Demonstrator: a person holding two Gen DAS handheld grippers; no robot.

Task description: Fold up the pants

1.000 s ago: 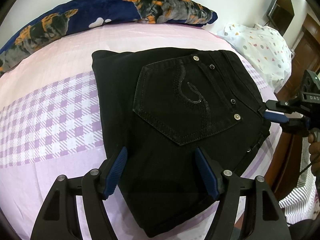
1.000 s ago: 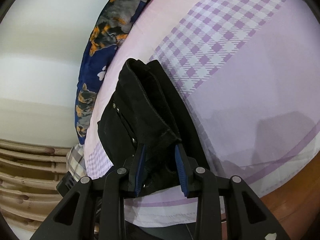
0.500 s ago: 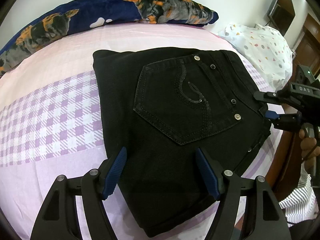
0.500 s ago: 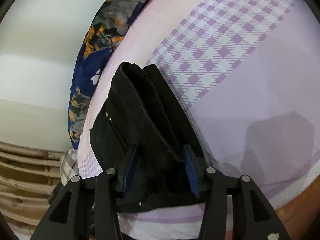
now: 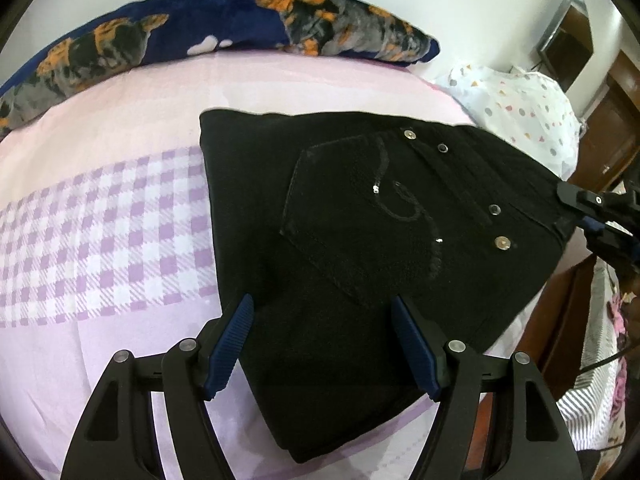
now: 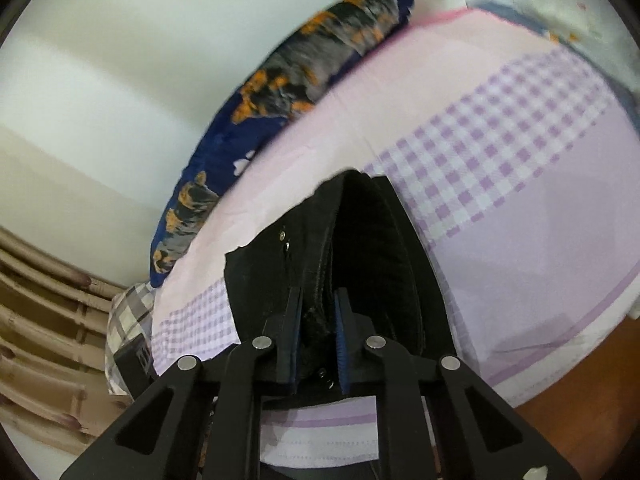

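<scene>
Pants (image 5: 360, 240) lie folded on the bed (image 5: 120, 320), below the pillow (image 5: 224, 28). My right tool (image 6: 318, 320) is closing on the waistband edge: thick, heavy denim, floppy. My left tool (image 5: 320, 344) hangs wide open, holding nothing.

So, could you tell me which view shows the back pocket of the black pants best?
The left wrist view: the back pocket lies flat and whole, its curved stitching visible. The right wrist view catches the pants edge-on at the waistband, so the pocket is not visible there.
</scene>
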